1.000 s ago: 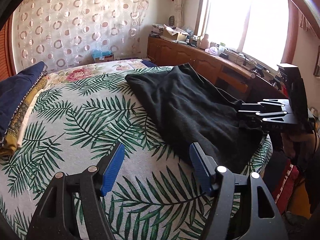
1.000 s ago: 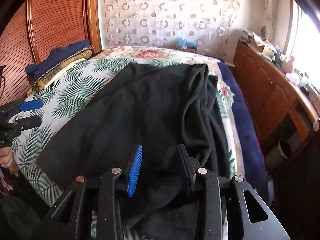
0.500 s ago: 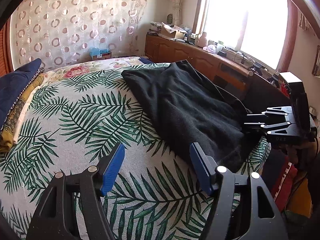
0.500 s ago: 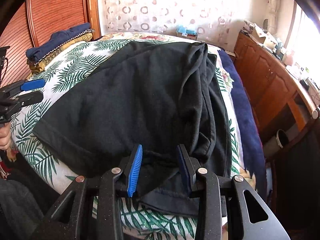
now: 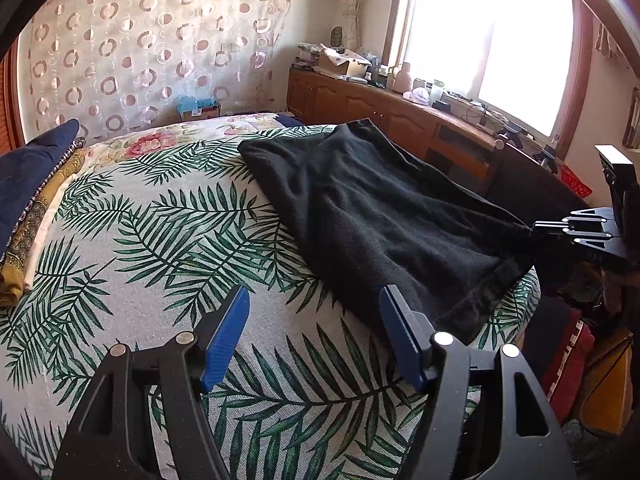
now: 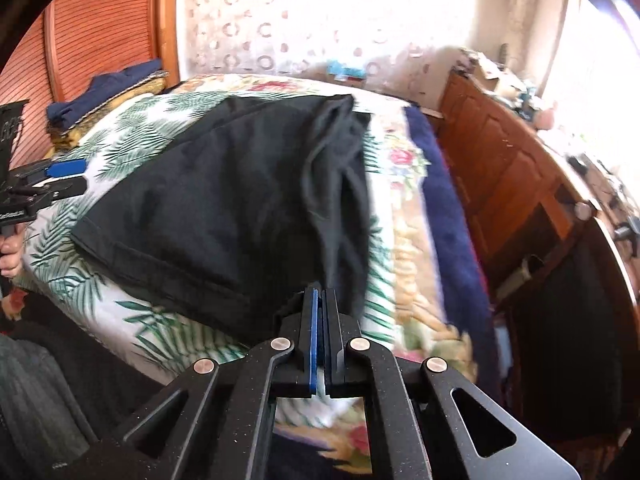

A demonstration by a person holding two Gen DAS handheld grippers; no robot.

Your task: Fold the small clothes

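Observation:
A black garment (image 5: 380, 216) lies spread on the palm-leaf bedspread (image 5: 160, 240), toward the bed's right side. My right gripper (image 6: 320, 292) is shut on the garment's (image 6: 224, 200) near corner, pulling that corner taut off the bed's edge. The left wrist view shows this gripper (image 5: 538, 229) at the right with the cloth stretched to it. My left gripper (image 5: 314, 300) hangs open over the bedspread, just left of the garment's near hem, with nothing between its blue pads. In the right wrist view it (image 6: 80, 178) shows at the far left, held by a hand.
Folded dark-blue and yellow fabrics (image 5: 28, 184) are stacked at the bed's left edge. A wooden cabinet (image 5: 380, 108) with clutter on top runs under the window beyond the bed. A red item (image 5: 568, 356) sits on the floor at the right. A navy blanket (image 6: 444, 208) edges the bed.
The right gripper's jaws closed on the garment's near corner and drew back toward the bed's edge, dragging and tightening the cloth. The left gripper stays open in about the same place.

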